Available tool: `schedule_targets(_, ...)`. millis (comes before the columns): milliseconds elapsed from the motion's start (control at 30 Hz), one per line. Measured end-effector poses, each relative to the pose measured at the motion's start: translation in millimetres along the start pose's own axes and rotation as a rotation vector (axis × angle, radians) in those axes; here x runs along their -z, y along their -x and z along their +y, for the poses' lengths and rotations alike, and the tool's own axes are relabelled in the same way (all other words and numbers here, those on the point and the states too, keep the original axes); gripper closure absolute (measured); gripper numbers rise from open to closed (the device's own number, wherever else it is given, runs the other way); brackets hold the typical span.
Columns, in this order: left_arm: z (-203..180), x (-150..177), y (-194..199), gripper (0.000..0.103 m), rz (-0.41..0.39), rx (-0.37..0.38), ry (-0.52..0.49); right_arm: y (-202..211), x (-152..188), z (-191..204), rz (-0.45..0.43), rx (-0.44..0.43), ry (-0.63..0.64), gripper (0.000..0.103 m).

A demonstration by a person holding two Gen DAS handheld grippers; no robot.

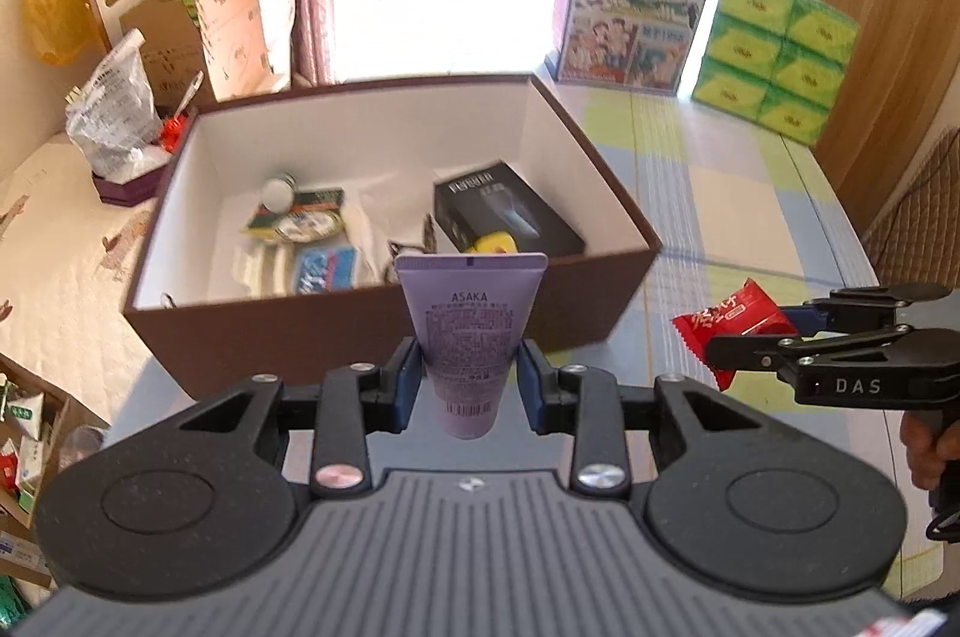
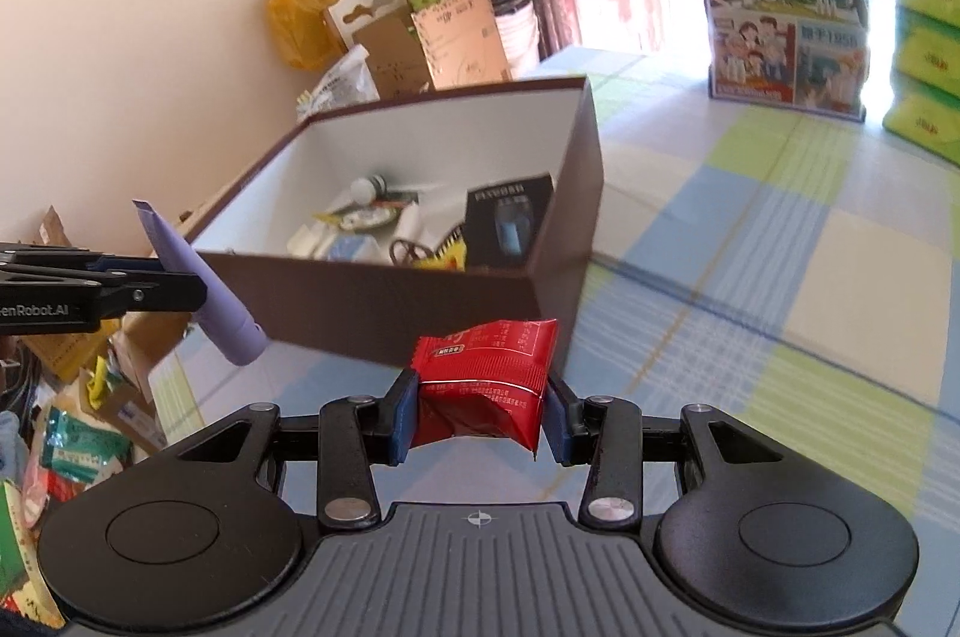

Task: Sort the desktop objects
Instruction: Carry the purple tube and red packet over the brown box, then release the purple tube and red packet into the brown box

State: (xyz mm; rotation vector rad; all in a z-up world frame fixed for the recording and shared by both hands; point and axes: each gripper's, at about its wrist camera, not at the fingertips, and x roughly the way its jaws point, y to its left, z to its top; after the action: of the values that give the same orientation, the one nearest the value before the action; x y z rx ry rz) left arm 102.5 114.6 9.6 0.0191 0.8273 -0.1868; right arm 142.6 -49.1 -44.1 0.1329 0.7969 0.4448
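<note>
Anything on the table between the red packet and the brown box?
No. In the right wrist view only bare checked tablecloth lies between the red packet, clamped in the right gripper, and the brown box.

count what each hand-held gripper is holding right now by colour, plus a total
purple: 1, the tube in the left hand-held gripper
red: 1, the snack packet in the right hand-held gripper
total: 2, both outside the brown box
</note>
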Motion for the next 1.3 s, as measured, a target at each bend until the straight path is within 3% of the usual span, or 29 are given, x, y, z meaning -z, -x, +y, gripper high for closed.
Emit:
schedule_targets(300, 35.5, -27.1, 27.6, 0.074, -0.097, -0.003, 0.03, -13.5, -48.9, 26.7, -0.1, -0.03, 0.058, 0.064)
schedule_targets(533, 68.4, -59.2, 23.5, 0.074, -0.148, -0.02, 0.035, -53.0, -79.5, 48.0, -0.107, -0.033, 0.097, 0.064)
schedule_targets(933, 119.7, -101.3, -59.2, 0.074, -0.079, -0.031, 0.036, -134.1, -120.5, 50.0, -0.058, 0.062, 0.118, 0.064)
schedule_targets(1300, 133.2, -119.0, -147.5, 0.074, 0.038, -0.007, 0.035, -185.8, -140.7, 31.1, 0.007, 0.119, 0.06, 0.064)
